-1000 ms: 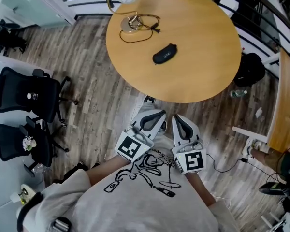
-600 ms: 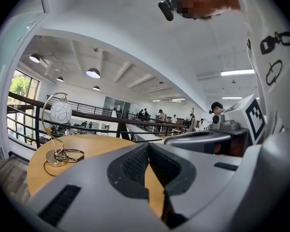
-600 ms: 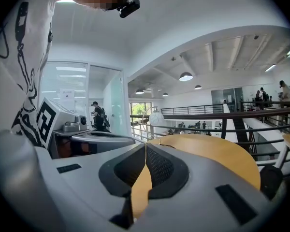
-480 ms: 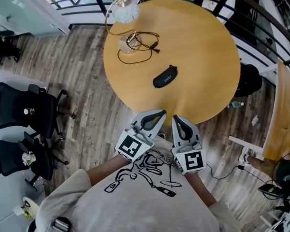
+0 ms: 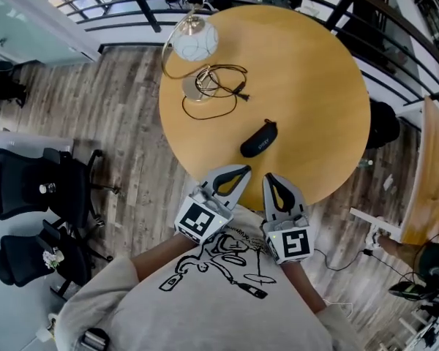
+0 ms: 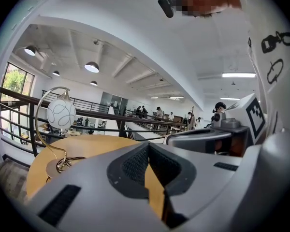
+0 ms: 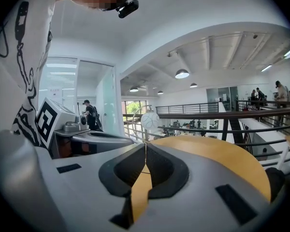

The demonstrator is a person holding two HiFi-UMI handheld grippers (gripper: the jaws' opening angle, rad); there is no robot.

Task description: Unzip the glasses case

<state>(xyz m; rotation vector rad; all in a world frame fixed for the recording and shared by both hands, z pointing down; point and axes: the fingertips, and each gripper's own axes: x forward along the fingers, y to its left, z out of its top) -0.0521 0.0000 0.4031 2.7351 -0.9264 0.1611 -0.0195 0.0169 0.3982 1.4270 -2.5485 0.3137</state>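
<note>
The black glasses case (image 5: 259,138) lies zipped on the round wooden table (image 5: 314,72), toward its near edge. Both grippers are held side by side in front of the person's chest, their tips just over the table's near rim and a short way from the case. The left gripper (image 5: 241,172) is shut with nothing in it, and its jaws (image 6: 148,146) meet at the tip. The right gripper (image 5: 269,178) is likewise shut and empty (image 7: 145,146). The case does not show in either gripper view; the jaws hide it.
A globe lamp (image 5: 194,41) with a brass base (image 5: 197,88) and a looped cable (image 5: 227,79) stands at the table's far left. Black office chairs (image 5: 33,189) stand on the wooden floor at left. A railing runs behind the table, and another wooden top (image 5: 428,167) is at right.
The person has walked toward the table: it and the case have come nearer, and the gripper tips now reach over its near rim. Both grippers stay shut.
</note>
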